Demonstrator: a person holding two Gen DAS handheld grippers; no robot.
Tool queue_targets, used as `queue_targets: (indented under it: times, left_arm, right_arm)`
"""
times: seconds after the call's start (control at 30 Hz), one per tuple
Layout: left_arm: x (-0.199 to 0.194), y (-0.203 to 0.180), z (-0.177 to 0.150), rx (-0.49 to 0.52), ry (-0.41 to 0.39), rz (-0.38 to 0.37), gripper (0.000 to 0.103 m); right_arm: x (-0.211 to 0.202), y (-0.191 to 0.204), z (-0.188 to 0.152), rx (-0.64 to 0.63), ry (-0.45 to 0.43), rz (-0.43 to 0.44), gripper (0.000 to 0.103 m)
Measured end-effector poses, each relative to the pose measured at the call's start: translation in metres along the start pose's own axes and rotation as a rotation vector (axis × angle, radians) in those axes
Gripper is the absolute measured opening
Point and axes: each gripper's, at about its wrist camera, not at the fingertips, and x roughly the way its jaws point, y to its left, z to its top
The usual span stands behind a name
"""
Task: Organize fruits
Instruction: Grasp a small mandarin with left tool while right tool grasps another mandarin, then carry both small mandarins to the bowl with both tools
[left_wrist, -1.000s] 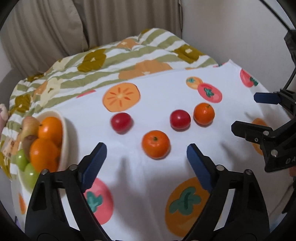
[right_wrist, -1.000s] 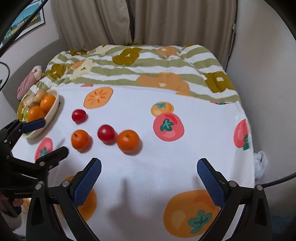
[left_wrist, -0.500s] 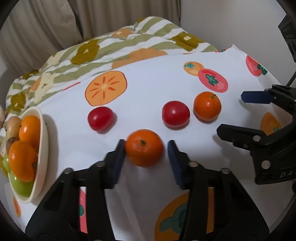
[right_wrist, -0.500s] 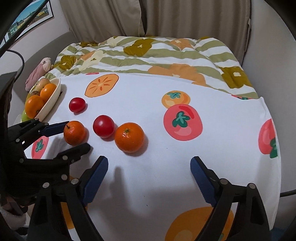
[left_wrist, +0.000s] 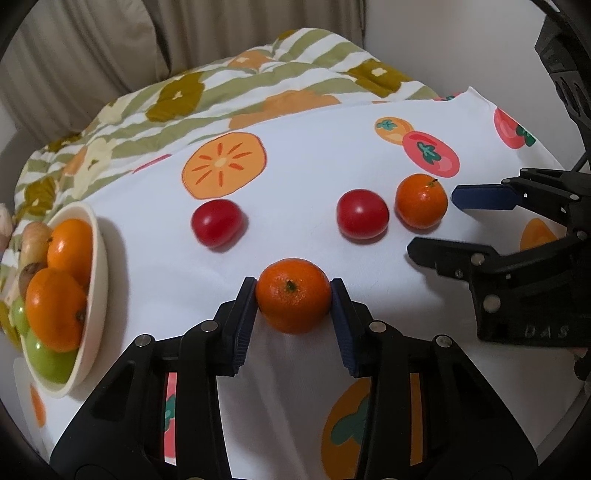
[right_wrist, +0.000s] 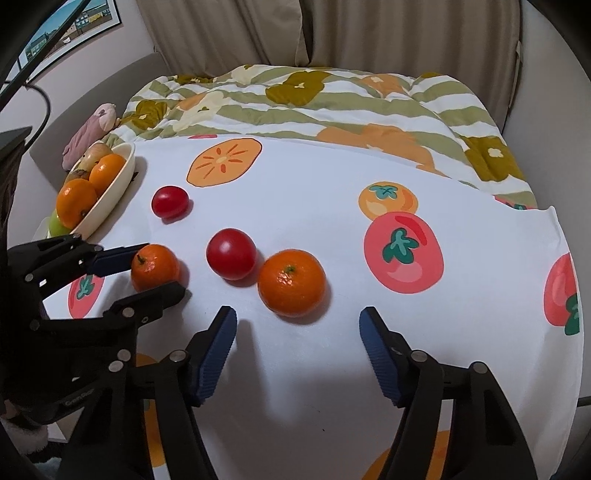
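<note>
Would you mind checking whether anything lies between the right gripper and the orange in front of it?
Nothing visible does. The right gripper is open, and only bare tablecloth separates it from the orange. The red tomato sits just left of the orange, outside that path.

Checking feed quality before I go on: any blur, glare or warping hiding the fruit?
Left wrist view: sharp, soft shadows; the clamped orange is clear, and fisheye bends the bowl at the edge. Right wrist view: sharp, no glare; the nearest orange is clear.
</note>
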Motion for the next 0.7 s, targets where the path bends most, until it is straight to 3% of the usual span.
queue_targets:
  times: [0.2,0.43,0.7]
  left_arm:
    - [-0.007,0.008,-0.003,-0.027,-0.003,0.013,0.043]
    - [-0.013,0.016,-0.005,-0.049,-0.007,0.025,0.043]
    - [-0.027,0.026,-0.007,-0.065,-0.026,0.027,0.043]
  right_arm:
    - [0.004,0.003,0.006,-0.006,0.004,-0.002,0.054]
    - [0.007,0.007,0.01,-0.033,-0.003,-0.014,0.035]
    - [-0.005,0.009,0.014,-0.041,-0.034,-0.032,0.035]
